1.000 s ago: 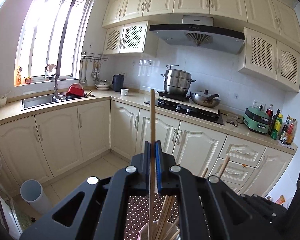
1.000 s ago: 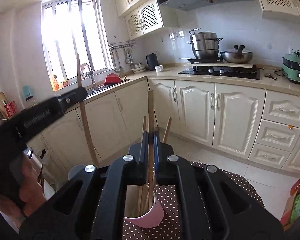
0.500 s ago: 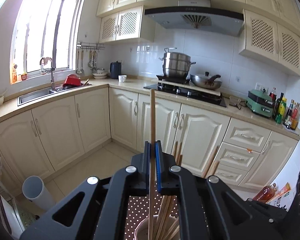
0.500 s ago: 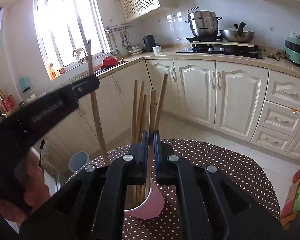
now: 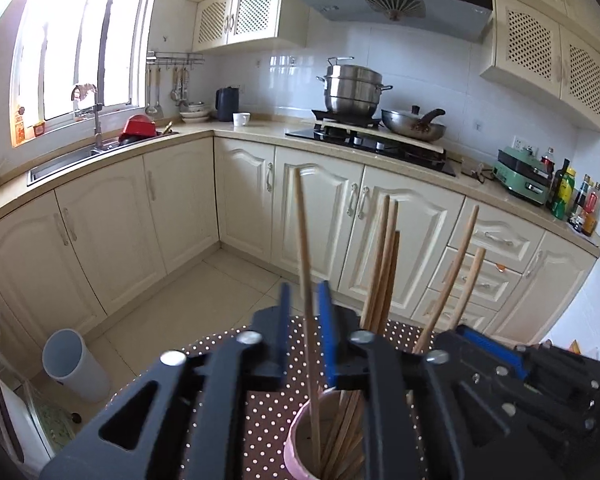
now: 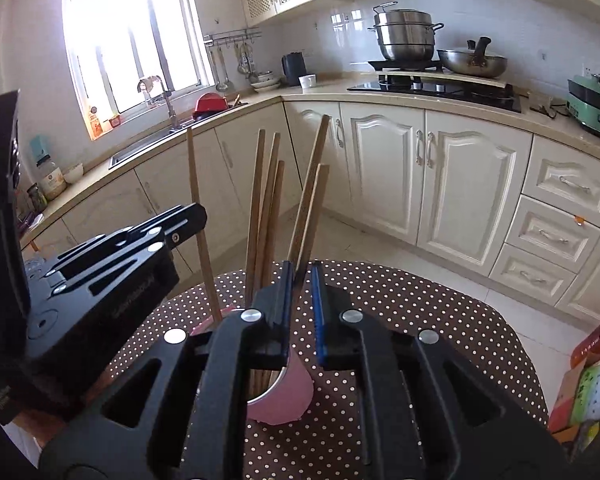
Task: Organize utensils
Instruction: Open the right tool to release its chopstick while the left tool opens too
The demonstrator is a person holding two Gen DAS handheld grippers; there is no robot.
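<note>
A pink cup [image 5: 296,446] stands on the polka-dot table [image 5: 260,412] with several wooden chopsticks [image 5: 380,264] in it. My left gripper [image 5: 305,292] is open just above the cup; one chopstick [image 5: 304,248] stands loose between its jaws with its lower end inside the cup. In the right wrist view the pink cup [image 6: 288,396] sits under my right gripper [image 6: 301,276], which is open too. A chopstick [image 6: 310,208] leans free in the cup beside its left jaw. The left gripper [image 6: 180,226] shows there at left, beside the loose chopstick [image 6: 198,220].
Cream kitchen cabinets [image 5: 172,216] and a counter with a sink [image 5: 80,156] and a stove [image 5: 372,140] lie beyond the table. A white bin [image 5: 74,364] stands on the floor at left. Packaged goods [image 6: 588,380] lie at the table's right edge.
Both grippers have come down over the cup and opened. Each has let go of its chopstick, and both chopsticks now stand in the cup.
</note>
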